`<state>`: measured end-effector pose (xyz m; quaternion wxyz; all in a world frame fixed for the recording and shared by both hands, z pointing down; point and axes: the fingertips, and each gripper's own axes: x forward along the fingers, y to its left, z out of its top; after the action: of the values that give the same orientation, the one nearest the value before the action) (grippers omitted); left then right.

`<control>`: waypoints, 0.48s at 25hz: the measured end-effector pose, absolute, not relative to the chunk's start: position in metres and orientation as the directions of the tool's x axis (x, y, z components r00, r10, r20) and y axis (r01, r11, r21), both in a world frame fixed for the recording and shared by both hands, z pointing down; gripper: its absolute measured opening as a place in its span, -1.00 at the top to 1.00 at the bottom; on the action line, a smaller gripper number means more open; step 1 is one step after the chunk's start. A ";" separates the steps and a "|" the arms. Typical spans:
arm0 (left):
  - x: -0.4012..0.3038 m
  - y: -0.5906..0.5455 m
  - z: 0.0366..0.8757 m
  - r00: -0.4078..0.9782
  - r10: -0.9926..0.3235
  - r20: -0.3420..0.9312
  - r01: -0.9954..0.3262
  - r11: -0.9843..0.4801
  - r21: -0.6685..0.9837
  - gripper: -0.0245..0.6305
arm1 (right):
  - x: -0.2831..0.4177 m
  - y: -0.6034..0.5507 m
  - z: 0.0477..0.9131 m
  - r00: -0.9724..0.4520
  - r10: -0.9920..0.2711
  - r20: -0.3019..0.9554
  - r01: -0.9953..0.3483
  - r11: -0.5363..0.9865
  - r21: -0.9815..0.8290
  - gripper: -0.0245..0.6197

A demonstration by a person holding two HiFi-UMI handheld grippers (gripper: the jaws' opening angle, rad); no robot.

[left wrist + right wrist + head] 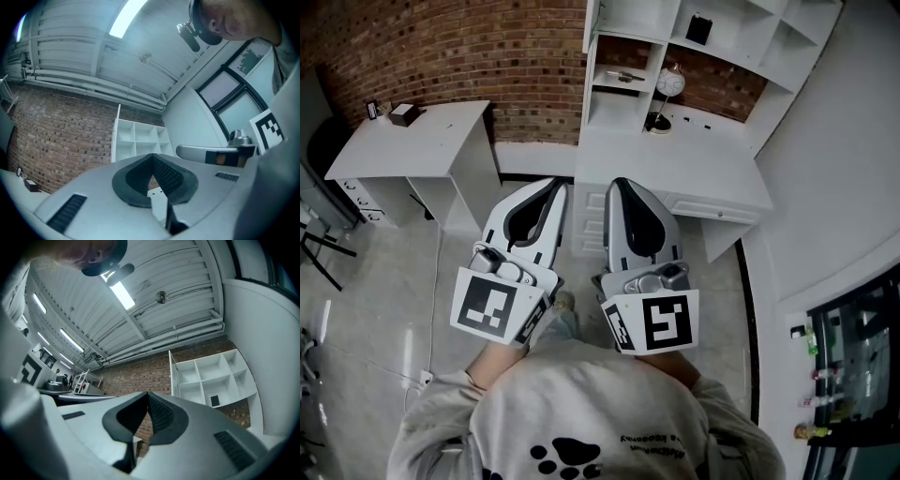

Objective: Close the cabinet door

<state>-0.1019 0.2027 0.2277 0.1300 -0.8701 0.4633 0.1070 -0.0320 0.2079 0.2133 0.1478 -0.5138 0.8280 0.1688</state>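
Nothing is done yet: left gripper (555, 187) and right gripper (622, 185), jaws pressed together and empty, sit at lower centre, well apart from the door (590, 23), seemingly ajar on the shelves (731, 28) at upper centre.

We see a rough brick wall (487, 56) behind the smooth, matt white bench (694, 178). The floor (384, 309) looks glossy. The left gripper (555, 187) and right gripper (621, 186) have smooth grey plastic shells, with black ribbed fingers (166, 176).
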 end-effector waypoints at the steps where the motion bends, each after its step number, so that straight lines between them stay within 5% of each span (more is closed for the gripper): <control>1: -0.103 0.191 0.227 0.548 -0.777 -0.311 -0.834 -0.538 -0.125 0.91 | -0.033 0.197 0.214 -0.426 -0.802 -0.418 -0.902 0.409 0.134 0.87; 12: -0.112 0.035 0.231 0.553 -0.777 -0.302 -0.825 -0.560 -0.071 0.91 | -0.038 0.043 0.220 -0.399 -0.839 -0.371 -0.917 0.371 0.147 0.87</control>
<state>-0.1122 0.0354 0.2307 0.1027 -0.8752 0.4576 0.1185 -0.0383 0.0430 0.2202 0.1178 -0.5355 0.8196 0.1664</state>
